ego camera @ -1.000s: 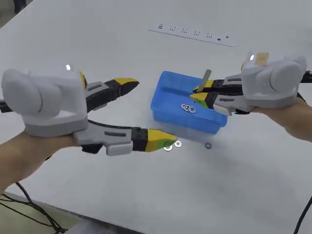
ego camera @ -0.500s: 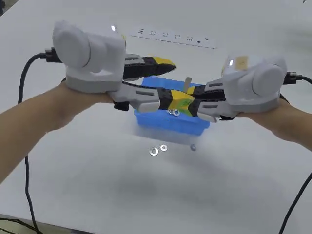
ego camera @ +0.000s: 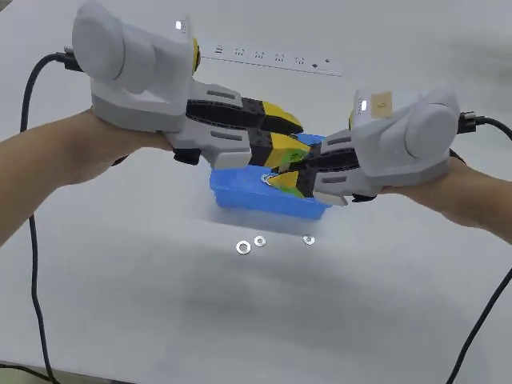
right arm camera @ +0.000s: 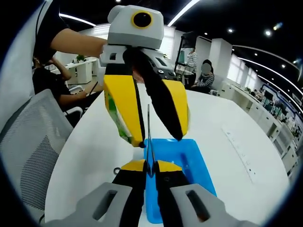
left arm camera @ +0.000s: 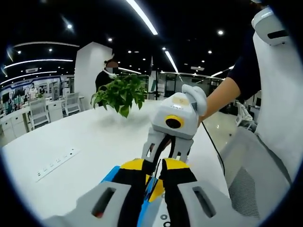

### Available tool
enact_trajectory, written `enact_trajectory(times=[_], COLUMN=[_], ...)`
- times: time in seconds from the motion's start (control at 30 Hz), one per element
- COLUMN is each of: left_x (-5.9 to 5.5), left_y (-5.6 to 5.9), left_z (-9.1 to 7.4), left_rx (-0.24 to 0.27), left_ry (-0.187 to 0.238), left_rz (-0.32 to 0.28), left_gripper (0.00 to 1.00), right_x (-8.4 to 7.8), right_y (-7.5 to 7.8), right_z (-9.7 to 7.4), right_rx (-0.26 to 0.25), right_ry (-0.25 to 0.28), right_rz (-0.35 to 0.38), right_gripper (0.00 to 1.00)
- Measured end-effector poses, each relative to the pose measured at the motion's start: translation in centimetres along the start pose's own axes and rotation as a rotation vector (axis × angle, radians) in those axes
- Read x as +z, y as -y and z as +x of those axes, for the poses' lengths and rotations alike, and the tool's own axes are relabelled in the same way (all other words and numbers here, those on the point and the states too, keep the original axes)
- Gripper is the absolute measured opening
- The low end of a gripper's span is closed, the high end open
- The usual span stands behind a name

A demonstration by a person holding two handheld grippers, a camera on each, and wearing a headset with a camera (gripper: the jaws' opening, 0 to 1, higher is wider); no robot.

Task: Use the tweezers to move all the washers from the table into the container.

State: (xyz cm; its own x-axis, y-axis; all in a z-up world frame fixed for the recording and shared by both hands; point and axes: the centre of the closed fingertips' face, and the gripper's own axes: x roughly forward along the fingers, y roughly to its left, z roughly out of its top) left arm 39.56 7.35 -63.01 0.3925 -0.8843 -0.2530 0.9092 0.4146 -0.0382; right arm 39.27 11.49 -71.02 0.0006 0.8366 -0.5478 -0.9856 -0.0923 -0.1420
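Our right gripper [right arm camera: 150,166] clamps the tweezers [right arm camera: 148,132] over the blue container [ego camera: 240,196]. The left gripper [ego camera: 302,138] flanks them, and we can't tell if it's squeezing. Three washers [ego camera: 259,241] lie on the table [ego camera: 160,304] just in front. They're probably light, thin and slippery, so we'd pinch an edge.

Count taken from the head view unless stated.

Washers [ego camera: 243,248] loose on the desk [ego camera: 160,304]: three, the first marked, a second washer [ego camera: 259,241] just beside it and a third washer [ego camera: 309,239] further off.

Washers inside the container [ego camera: 236,194]: count not possible. The tools cover most of the interior, and perhaps one or two show as a glint.

Container: one, blue.

Tweezers [right arm camera: 148,137]: one pair, seen in the right gripper view.

Tools: two, a left tool [ego camera: 294,138] and a right tool [ego camera: 278,179].

Power strip [ego camera: 268,60]: one.

Potted plant [left arm camera: 120,94]: one, in the left gripper view.

Mesh chair [right arm camera: 33,142]: one, in the right gripper view.
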Motion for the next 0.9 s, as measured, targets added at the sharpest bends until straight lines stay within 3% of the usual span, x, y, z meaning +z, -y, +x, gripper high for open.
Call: enact_trajectory(times=[0.2,0.3,0.33,0.53,0.9], left_x=[0.1,0.1,0.2,0.2,1.6], left_y=[0.6,0.7,0.4,0.6,0.7], left_z=[-0.4,-0.6,-0.7,-0.6,-0.8], left_rx=[-0.025,-0.027,-0.014,-0.018,0.004], left_ry=[0.001,-0.008,-0.008,-0.032,-0.015], left_rz=[0.003,0.052,0.103,0.151,0.195], left_gripper=[0.09,0.07,0.07,0.05,0.04], right_x=[0.3,0.5,0.6,0.8,2.3], right_y=[0.0,-0.3,-0.4,-0.7,-0.5], right_z=[0.1,0.1,0.1,0.2,-1.0], right_rx=[0.003,0.012,0.014,0.016,-0.027], right_ry=[0.002,0.005,0.006,-0.001,0.007], right_rz=[-0.006,-0.013,-0.016,-0.034,-0.005], right_gripper=[0.08,0.08,0.08,0.09,0.13])
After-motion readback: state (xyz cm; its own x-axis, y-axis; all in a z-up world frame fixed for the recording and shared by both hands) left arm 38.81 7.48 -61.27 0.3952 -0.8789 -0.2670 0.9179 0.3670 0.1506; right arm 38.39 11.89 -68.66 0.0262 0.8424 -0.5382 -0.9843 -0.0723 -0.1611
